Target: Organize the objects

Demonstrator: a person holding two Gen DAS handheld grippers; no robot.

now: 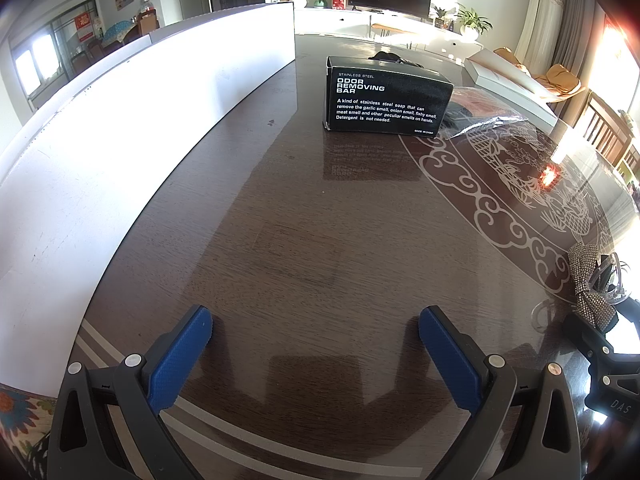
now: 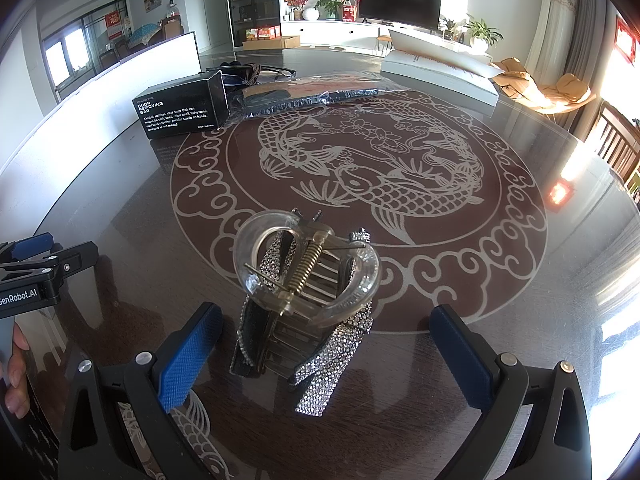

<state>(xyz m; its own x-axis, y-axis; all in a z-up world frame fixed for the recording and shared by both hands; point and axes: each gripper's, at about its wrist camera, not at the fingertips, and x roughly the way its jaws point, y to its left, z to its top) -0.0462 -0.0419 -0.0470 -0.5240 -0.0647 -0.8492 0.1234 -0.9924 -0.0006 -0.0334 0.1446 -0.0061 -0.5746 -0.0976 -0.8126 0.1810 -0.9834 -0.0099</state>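
A clear hair claw clip with a rhinestone bow (image 2: 308,300) lies on the dark table between the open fingers of my right gripper (image 2: 326,330), which is not closed on it. The clip also shows at the right edge of the left wrist view (image 1: 596,284). A black "odor removing bar" box (image 1: 386,98) stands farther back on the table, straight ahead of my open, empty left gripper (image 1: 316,330); it also shows in the right wrist view (image 2: 182,106). A flat plastic-wrapped packet (image 2: 316,94) lies right of the box.
A long white panel (image 1: 140,92) runs along the table's left side. A white flat box (image 2: 440,74) sits at the far right. Dark glasses or cords (image 2: 250,70) lie behind the black box. The left gripper's body (image 2: 36,268) is at the left.
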